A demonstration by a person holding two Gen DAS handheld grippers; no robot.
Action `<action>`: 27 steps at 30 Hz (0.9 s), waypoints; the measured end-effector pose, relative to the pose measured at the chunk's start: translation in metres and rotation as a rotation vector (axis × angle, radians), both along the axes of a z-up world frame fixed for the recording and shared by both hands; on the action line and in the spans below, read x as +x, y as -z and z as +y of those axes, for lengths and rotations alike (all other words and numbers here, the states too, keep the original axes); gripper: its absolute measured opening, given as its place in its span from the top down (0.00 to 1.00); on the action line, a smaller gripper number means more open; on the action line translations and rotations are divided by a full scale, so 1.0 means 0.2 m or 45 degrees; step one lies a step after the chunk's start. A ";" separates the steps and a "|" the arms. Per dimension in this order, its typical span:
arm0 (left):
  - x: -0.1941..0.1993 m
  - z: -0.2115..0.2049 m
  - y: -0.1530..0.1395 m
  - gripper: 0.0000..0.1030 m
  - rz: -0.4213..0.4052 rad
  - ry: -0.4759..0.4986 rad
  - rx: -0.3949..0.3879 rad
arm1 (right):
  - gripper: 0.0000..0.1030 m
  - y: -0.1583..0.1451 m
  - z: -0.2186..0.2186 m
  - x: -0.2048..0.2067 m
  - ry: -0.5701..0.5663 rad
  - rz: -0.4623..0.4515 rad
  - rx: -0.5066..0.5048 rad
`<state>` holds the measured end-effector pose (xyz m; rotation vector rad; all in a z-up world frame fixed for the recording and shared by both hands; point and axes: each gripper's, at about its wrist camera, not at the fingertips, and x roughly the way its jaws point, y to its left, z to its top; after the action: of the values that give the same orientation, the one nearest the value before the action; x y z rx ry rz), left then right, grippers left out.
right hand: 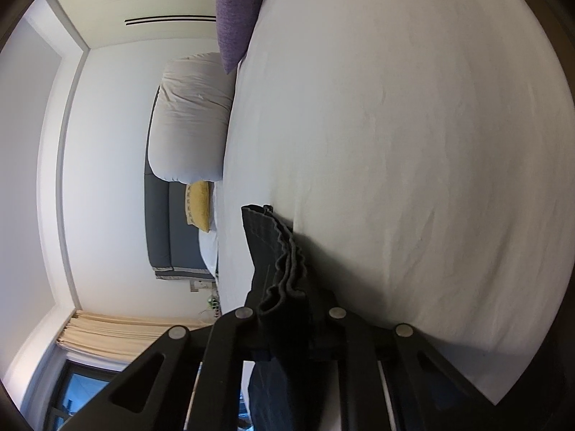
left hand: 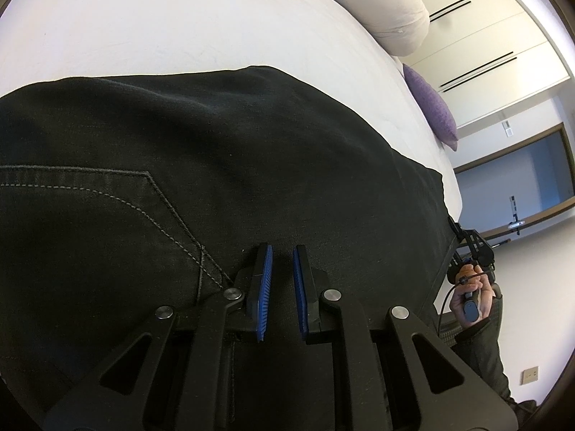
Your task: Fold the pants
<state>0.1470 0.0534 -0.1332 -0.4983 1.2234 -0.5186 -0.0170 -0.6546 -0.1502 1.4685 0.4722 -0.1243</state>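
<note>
Black pants (left hand: 201, 165) spread flat on white bed (left hand: 151, 25), back pocket stitching at left of left-wrist view. Left hand-held gripper (left hand: 282, 280) low over the fabric nr the pocket corner, blue pads (left hand: 265, 276) close together w/ slim gap; can't tell if cloth pinched betw them. Right hand-held gripper (right hand: 287, 323) clamped on bunched hem end of pants at bed edge. Purple cushion (left hand: 433, 107) & white duvet roll (left hand: 388, 10) farther up the bed.

Matt black denim pants (left hand: 251, 151), seemingly.
</note>
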 end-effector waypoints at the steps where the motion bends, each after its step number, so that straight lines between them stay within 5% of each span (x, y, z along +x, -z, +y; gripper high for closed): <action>1: 0.01 -0.01 0.00 0.88 0.002 -0.002 0.002 | 0.88 -0.01 0.00 0.01 -0.002 0.008 -0.014; 7: 0.03 -0.02 0.00 0.88 0.014 -0.014 -0.006 | 0.89 -0.13 0.05 0.05 -0.048 0.122 -0.223; 11: 0.03 -0.01 0.01 0.92 0.020 -0.020 -0.010 | 0.89 -0.34 0.25 0.15 -0.222 0.190 -0.530; 15: 0.04 0.00 0.01 0.93 0.025 -0.032 -0.016 | 0.89 -0.61 0.81 0.29 -0.598 0.207 -1.039; 19: 0.04 -0.01 0.00 0.93 0.024 -0.040 -0.012 | 0.89 -0.60 1.48 0.33 -0.982 0.264 -1.516; 23: 0.03 0.00 -0.03 0.93 0.036 -0.061 -0.035 | 0.89 -0.38 1.69 0.38 -1.095 0.408 -1.632; 27: 0.04 -0.04 -0.05 0.93 0.084 -0.040 -0.125 | 0.89 -0.37 1.66 0.37 -1.068 0.401 -1.608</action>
<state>0.1550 0.0461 -0.1237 -0.6209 1.2550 -0.5405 0.0575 -0.3228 -0.0754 -0.0466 0.9863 0.0314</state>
